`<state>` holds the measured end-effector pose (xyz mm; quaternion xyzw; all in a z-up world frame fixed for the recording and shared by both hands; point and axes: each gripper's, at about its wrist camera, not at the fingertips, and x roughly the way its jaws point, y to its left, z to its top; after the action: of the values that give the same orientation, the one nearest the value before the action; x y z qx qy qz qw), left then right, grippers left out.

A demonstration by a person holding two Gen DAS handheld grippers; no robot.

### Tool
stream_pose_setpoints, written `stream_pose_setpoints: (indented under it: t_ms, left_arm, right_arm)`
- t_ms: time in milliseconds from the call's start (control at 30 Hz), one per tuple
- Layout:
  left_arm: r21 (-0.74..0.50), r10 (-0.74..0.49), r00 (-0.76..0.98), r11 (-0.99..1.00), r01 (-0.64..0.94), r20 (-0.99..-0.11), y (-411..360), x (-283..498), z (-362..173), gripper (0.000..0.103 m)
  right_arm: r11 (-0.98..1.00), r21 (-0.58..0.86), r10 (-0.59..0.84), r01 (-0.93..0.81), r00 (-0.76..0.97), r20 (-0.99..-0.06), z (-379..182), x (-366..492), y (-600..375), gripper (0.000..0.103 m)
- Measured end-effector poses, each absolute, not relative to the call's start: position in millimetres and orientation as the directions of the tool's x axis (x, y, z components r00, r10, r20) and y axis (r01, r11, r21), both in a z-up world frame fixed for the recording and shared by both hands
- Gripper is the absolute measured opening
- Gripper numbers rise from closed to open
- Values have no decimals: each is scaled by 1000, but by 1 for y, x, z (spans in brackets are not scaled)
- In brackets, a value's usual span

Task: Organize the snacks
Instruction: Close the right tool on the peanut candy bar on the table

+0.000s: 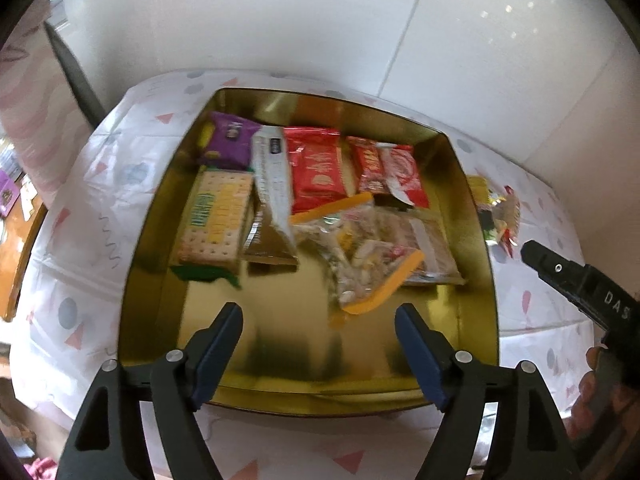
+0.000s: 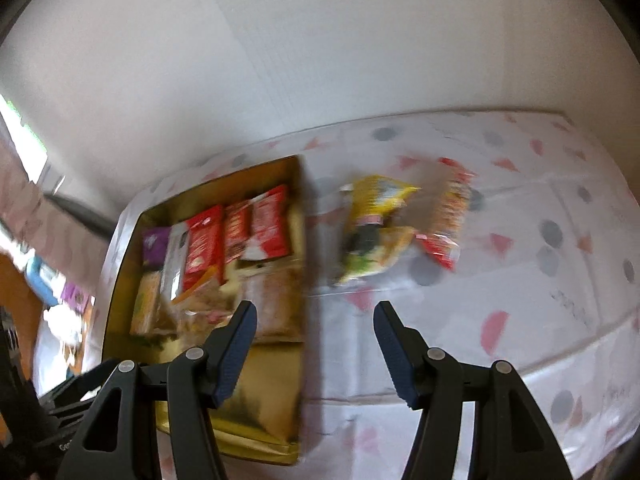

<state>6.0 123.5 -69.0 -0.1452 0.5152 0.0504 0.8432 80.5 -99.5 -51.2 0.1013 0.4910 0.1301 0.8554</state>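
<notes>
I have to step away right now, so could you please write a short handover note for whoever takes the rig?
Left gripper: open, empty, over the near end of the gold tin.
Right gripper: open, empty, over the tablecloth just right of the tin.
Done: in the tin lie a purple pack, crackers, red packs and zip bags.
Left: a yellow pack and a red-edged pack on the cloth to the tin's right. The right-wrist view is blurred.
</notes>
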Motion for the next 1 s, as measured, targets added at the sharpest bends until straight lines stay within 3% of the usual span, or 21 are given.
stream_pose_setpoints:
  t_ms: [333,900,1000]
  left_arm:
    - [-190,-111,465,974,-127,-878,90,9,-67,84]
    - [-116,-92,473,993,-23,-876,49,9,-57,85]
    - [-105,-70,478,993,-45,-876,52,7,-56,85]
  right_arm:
    - [924,355,247,143,485,-839,-75,71,-184,62]
    - [899,408,296,159,466,-834,-99,82,-215,62]
    - [902,413,313,130,464,-829,-97,108,-211,57]
